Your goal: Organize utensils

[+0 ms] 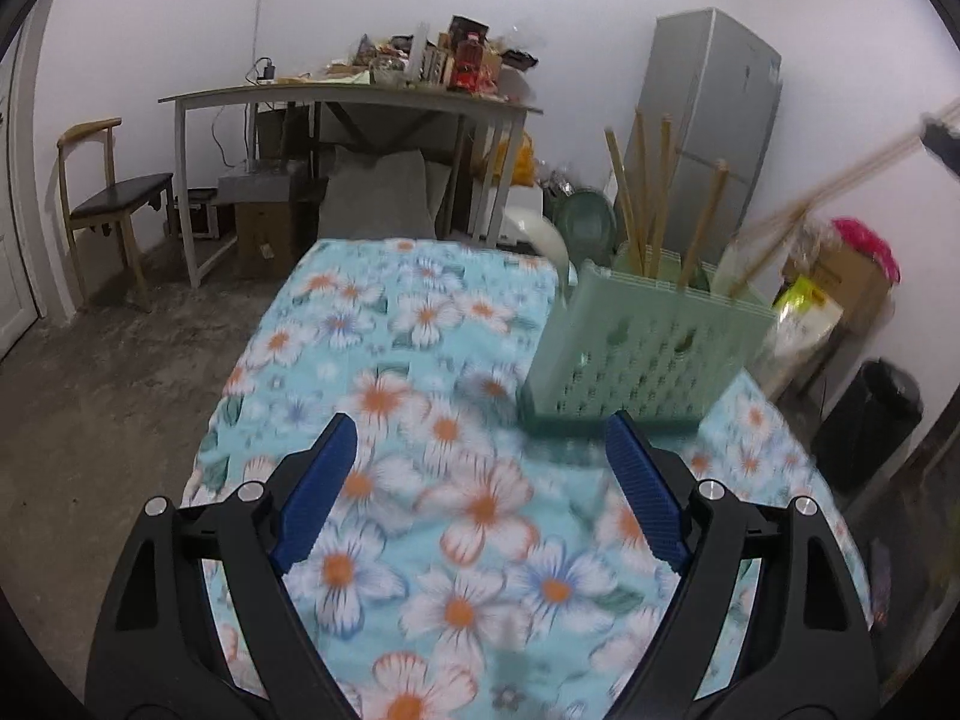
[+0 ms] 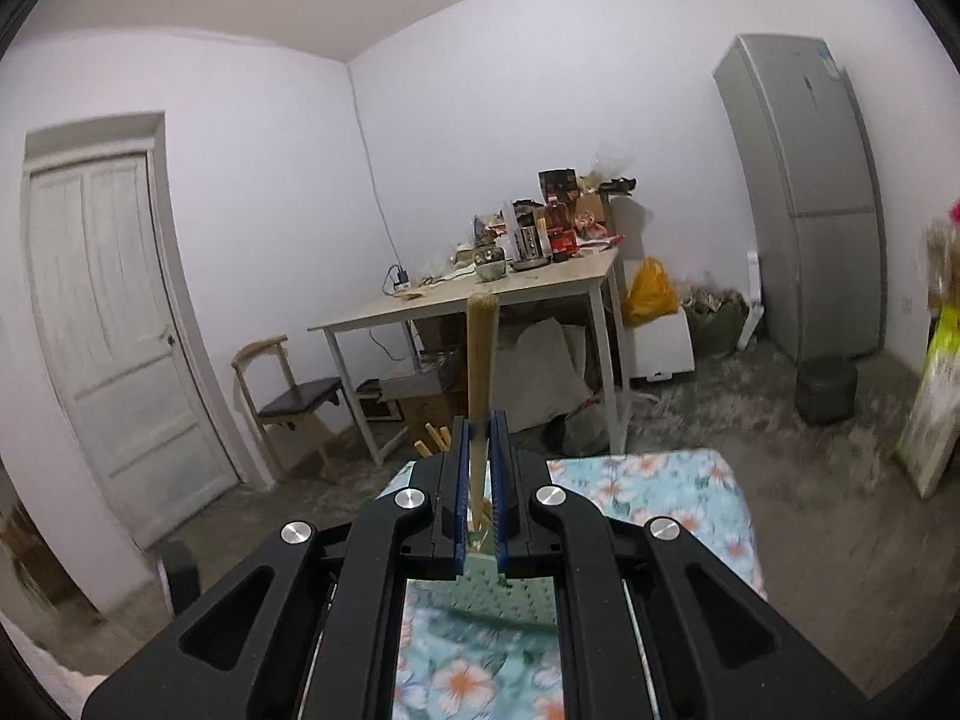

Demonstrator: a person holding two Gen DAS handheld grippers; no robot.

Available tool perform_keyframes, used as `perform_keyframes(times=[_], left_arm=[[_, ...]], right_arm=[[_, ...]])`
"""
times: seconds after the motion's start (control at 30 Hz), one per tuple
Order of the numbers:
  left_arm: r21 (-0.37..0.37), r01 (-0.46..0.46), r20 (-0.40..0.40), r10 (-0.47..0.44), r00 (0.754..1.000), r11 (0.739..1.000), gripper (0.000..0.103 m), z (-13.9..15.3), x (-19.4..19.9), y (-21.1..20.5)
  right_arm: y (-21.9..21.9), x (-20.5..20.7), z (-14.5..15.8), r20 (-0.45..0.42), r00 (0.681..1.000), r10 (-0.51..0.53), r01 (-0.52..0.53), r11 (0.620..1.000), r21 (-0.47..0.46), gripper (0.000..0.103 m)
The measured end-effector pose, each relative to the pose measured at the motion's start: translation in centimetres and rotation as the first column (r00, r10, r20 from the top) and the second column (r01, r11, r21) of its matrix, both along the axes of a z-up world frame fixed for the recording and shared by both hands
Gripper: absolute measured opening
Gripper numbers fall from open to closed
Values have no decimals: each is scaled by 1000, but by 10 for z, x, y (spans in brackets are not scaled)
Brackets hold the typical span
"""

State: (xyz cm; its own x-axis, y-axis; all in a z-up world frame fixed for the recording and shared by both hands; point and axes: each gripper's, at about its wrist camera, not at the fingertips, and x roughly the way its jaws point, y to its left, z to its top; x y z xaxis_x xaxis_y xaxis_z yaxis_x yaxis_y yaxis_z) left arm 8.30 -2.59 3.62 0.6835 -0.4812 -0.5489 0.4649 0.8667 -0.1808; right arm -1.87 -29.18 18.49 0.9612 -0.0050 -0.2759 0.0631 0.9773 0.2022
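Observation:
A pale green perforated utensil holder (image 1: 648, 348) stands on the floral tablecloth (image 1: 420, 312), with several wooden sticks (image 1: 645, 198) upright in it. My left gripper (image 1: 480, 420) hovers open over the cloth just in front of the holder's base, with nothing between its blue pads (image 1: 318, 492). My right gripper (image 2: 480, 420) is shut on a pair of wooden chopsticks (image 2: 480, 360) above the holder (image 2: 480, 600). In the left wrist view those chopsticks (image 1: 840, 192) are a blurred slant from the right gripper (image 1: 942, 138) down toward the holder's right side.
A cluttered wooden table (image 1: 336, 99) and a chair (image 1: 114, 198) stand across the concrete floor. A grey fridge (image 1: 714, 138) is behind the holder. Boxes (image 1: 840, 282) and a black bin (image 1: 870, 420) sit to the right. A white door (image 2: 114, 330) is on the left.

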Motion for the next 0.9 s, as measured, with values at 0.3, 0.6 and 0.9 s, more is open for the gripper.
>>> perform_keyframes(times=[0.3,0.6,0.9], left_arm=[[-14,37,9,-37,999,999,88,3,-15,-2],[-17,2,12,-1,1000,1000,91,8,-13,4],[3,-99,29,99,995,995,95,14,-9,15]], right_arm=[[40,68,-32,-116,990,-79,46,965,-260,7],[89,96,-65,-159,979,-126,26,855,-518,15],[77,61,-44,-117,986,-121,60,901,-429,45]])
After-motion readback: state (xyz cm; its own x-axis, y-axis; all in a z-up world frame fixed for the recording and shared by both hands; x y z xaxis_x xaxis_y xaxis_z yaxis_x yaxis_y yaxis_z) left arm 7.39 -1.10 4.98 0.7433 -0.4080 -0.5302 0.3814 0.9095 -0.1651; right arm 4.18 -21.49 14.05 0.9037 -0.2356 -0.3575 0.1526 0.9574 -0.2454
